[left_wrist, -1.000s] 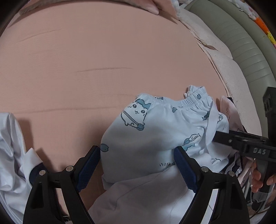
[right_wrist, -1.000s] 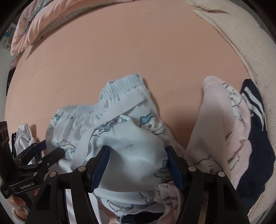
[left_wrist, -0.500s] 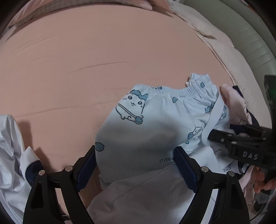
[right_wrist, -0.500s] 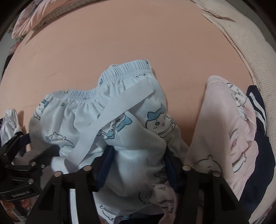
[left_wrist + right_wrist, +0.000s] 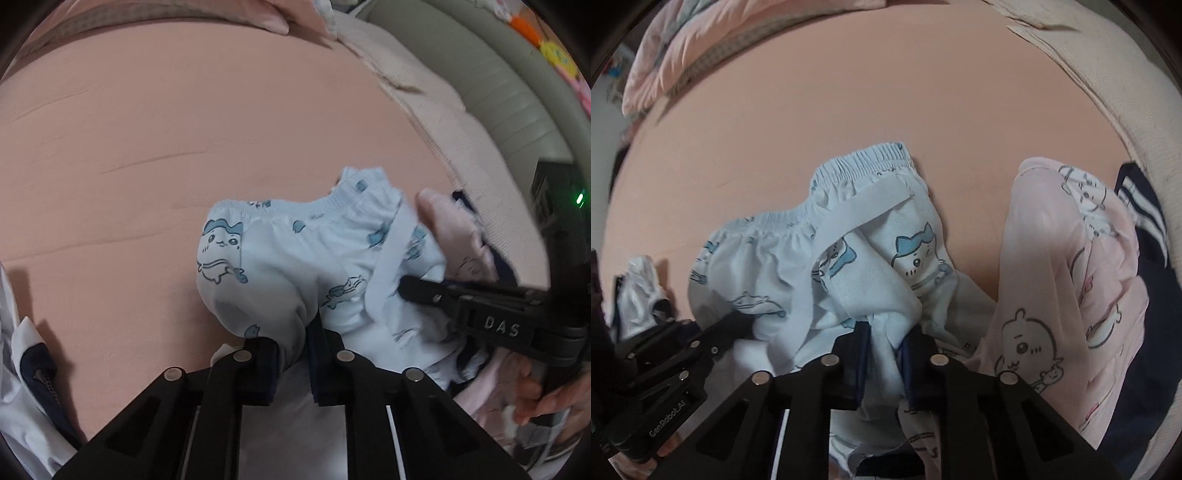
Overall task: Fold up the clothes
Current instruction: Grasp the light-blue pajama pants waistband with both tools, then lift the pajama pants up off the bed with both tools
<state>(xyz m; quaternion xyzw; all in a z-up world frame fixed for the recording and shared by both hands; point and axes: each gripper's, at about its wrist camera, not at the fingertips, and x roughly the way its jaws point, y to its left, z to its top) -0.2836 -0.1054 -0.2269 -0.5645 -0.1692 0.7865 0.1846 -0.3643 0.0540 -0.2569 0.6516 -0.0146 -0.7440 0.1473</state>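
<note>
- The left claw [image 5: 295,332] is closing, and a bunch of the blue shorts [image 5: 295,266] sits squeezed between its two pads.
- The right claw [image 5: 882,343] is closing too, and it pinches another bunch of the same shorts [image 5: 849,258].
- The shorts are light blue with little cartoon animals on them. They lie crumpled on a pink bed [image 5: 184,129], right in front of both claws.
- The stretchy waistband [image 5: 864,155] is at the far side of the shorts, away from the claws.
- A pale strap [image 5: 857,210] lies across the top of the shorts, just ahead of the right claw.
- In the left wrist view, the right claw [image 5: 410,291] comes in from the right and touches the shorts.
- In the right wrist view, the left claw [image 5: 738,325] comes in from the left and touches the shorts.
- A pink top [image 5: 1063,295] with cartoon animals lies just to the right of the right claw, touching the shorts.
- A dark blue cloth [image 5: 1145,277] with white stripes lies past the pink top, further right.
- A white cloth [image 5: 22,369] with a dark blue edge lies to the left of the left claw, apart from the shorts.
- A hand [image 5: 546,398] holds the right claw's handle at the low right of the left wrist view.
</note>
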